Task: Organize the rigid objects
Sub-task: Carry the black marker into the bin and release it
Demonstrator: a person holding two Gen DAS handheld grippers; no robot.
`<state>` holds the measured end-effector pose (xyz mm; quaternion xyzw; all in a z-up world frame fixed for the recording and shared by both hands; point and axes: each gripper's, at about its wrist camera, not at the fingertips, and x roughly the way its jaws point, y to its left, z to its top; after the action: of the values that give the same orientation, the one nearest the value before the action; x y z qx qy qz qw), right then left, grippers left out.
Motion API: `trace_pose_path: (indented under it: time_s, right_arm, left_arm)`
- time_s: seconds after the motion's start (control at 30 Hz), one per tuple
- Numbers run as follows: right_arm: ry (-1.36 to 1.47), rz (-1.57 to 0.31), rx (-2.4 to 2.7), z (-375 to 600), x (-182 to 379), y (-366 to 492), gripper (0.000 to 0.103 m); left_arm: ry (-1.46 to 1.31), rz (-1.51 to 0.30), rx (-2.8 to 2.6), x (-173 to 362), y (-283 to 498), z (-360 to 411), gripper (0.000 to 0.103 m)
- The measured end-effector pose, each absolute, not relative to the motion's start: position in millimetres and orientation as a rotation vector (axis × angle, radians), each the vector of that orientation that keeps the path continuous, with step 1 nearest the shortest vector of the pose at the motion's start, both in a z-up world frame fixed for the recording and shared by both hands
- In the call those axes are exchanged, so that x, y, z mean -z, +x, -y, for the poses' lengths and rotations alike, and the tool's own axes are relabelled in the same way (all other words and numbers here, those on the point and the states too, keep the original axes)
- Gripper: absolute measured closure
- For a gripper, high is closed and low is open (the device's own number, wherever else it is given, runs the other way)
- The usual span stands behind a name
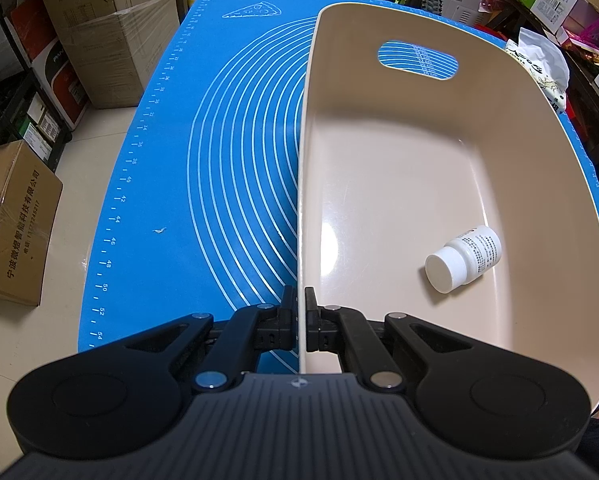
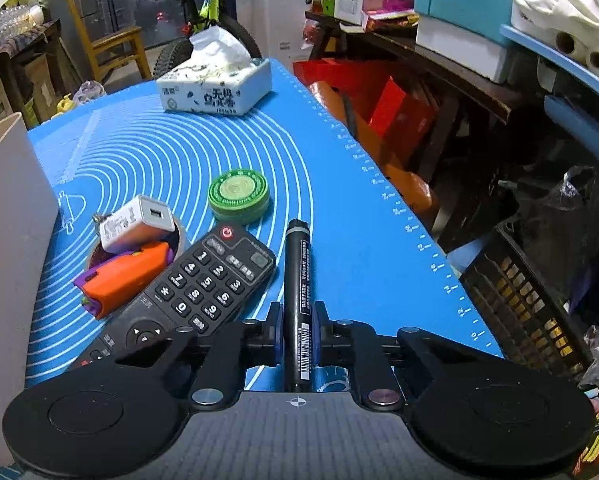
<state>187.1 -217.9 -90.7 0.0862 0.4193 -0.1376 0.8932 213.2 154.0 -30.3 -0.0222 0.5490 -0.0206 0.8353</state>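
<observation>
I am working from the left side first: my left gripper (image 1: 299, 320) is pinching the near left wall of the beige bin (image 1: 399, 168), jaws clenched on the thin rim, and the white pill bottle (image 1: 465, 258) is lying on its side inside at about four o'clock. Moving right, my right gripper (image 2: 297, 328) is closing round the black marker (image 2: 298, 292), pads against its barrel, the cap pointing away toward twelve o'clock.

What is worrying me: the marker is round and slick, so it could be rolling or pivoting in the pads once lifted (I am gripping nearer the tail than the middle). The remote control (image 2: 187, 292) is lying just beside it at ten o'clock, and a careless lift could be nudging it into the orange toy (image 2: 127, 276) and white charger (image 2: 137, 222). The green tin (image 2: 238, 192) is sitting clear at eleven o'clock.
</observation>
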Motion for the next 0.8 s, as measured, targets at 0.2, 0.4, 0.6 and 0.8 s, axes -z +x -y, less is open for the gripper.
trace_pose_path:
  time_s: [0.2,0.4,0.6,0.8]
  right_arm:
    - [0.174,-0.79,0.268,215.1,60.9,181.4,0.079]
    - [0.17,-0.684,0.178,195.6,15.5,181.7,0.079]
    - [0.123,-0.589,0.033,153.3,-27.6,191.0,0.079]
    - [0.101,-0.564,-0.104,106.6,-48.6,204.0,0.079]
  left_arm:
    - [-0.047,-1.163,0.042,30.4,213.3,-152.7,0.099]
    - [-0.046,-1.163,0.042,30.3,213.3,-152.9,0.099]
    - [-0.046,-1.163,0.043,30.3,213.4,-152.7,0.099]
    - [-0.047,-1.16,0.042,30.1,213.4,-152.2,0.099]
